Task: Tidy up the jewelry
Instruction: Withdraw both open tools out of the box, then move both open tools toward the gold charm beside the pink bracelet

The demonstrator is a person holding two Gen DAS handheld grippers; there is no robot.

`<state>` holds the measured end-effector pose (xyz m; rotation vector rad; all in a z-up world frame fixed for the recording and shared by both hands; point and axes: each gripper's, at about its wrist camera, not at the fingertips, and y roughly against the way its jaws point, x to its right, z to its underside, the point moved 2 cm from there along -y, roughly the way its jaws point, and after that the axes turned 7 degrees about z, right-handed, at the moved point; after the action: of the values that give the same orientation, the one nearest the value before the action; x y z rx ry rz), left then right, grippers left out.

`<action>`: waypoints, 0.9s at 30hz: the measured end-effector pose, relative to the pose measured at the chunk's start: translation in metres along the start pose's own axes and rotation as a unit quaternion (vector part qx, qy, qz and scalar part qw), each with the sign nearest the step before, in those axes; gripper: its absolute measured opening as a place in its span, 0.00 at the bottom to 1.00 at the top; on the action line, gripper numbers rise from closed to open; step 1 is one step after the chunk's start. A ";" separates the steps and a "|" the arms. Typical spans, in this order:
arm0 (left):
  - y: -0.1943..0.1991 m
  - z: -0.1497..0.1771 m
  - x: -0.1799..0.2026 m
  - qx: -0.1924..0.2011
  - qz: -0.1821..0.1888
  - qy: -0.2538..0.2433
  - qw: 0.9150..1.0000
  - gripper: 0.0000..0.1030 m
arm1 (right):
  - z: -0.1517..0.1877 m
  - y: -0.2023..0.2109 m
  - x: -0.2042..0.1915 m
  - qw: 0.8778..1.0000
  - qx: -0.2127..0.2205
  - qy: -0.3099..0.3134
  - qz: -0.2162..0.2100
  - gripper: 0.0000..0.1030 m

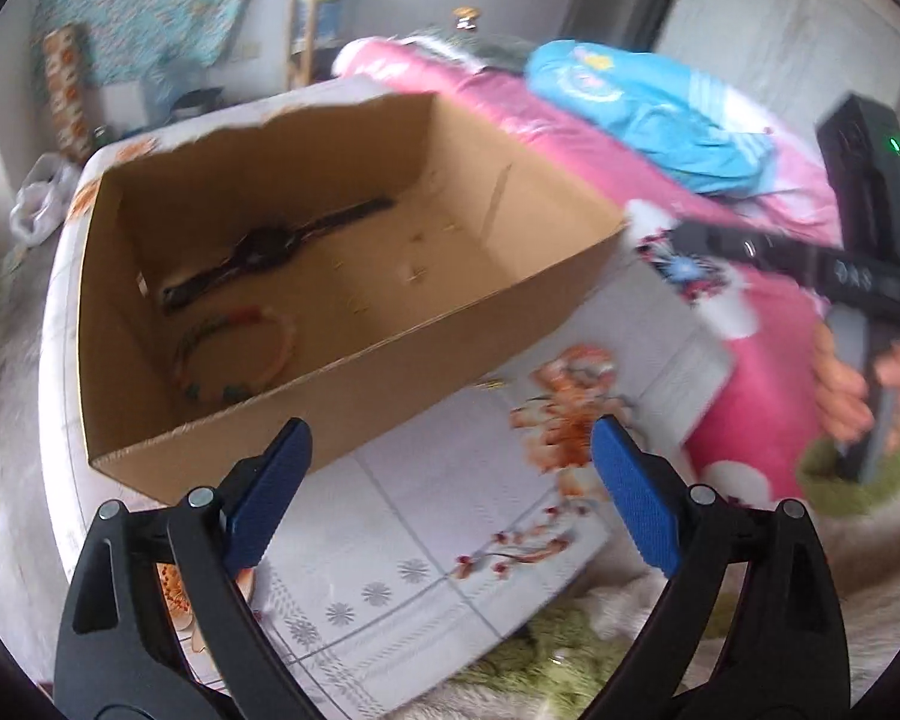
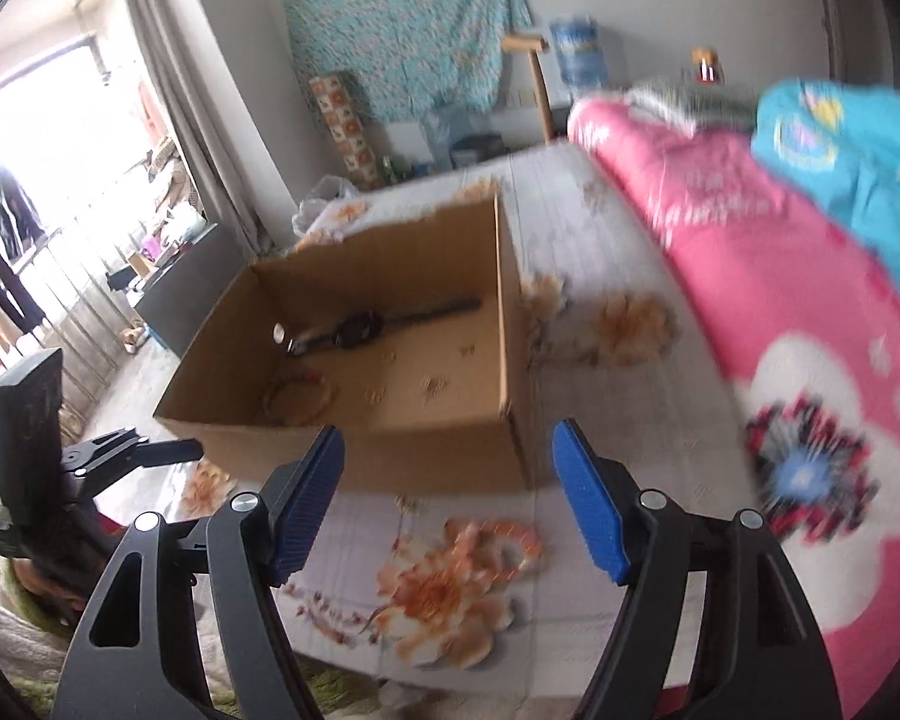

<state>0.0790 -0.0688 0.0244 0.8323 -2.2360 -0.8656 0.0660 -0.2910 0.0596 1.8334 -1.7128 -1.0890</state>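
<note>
While both my claws hang empty over the bed point(image 1: 426, 546), the jewelry I can see already lies in the cardboard box point(image 1: 354, 372) that sits on the flowered sheet. My left claw point(image 1: 450, 498) is spread wide just short of the box's near wall, and my right claw point(image 2: 447, 504) is spread the same way at the box's near corner — nothing between the blue pads of either. On the box floor a dark wristwatch point(image 1: 264, 249) lies stretched out flat, strap ends apart, and closer to the near wall a beaded bracelet point(image 1: 234, 354) rests as a loose ring. A few tiny gold-coloured bits point(image 2: 435, 385) are scattered on the cardboard beyond them; motion blur keeps me from telling what they are. I judge the watch to be the heaviest piece, with a stiff case and limp straps, so I would pinch it across the case or right beside it. The bracelet looks light and floppy, likely to sag or slide off a pad — I would take it across the band. The small bits would need a careful, flat pinch.
</note>
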 end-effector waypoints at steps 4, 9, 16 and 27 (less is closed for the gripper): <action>-0.006 0.001 -0.010 0.000 0.001 0.015 1.000 0.88 | 0.013 -0.026 -0.004 0.999 -0.036 -0.028 -0.020 0.34; -0.010 -0.002 -0.014 0.005 -0.020 0.005 1.000 0.88 | 0.007 -0.043 -0.005 0.996 -0.041 -0.063 -0.043 0.29; -0.021 -0.009 -0.025 0.011 -0.027 0.017 0.999 0.88 | 0.003 -0.051 -0.007 0.997 -0.033 -0.064 -0.033 0.29; -0.050 0.033 -0.019 -0.040 -0.053 0.009 0.998 0.88 | 0.041 -0.086 -0.047 0.996 -0.071 0.048 0.016 0.27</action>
<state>0.0846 -0.0726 -0.0384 0.9237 -2.1421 -0.9871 0.0933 -0.2225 -0.0176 1.7350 -1.5632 -1.0642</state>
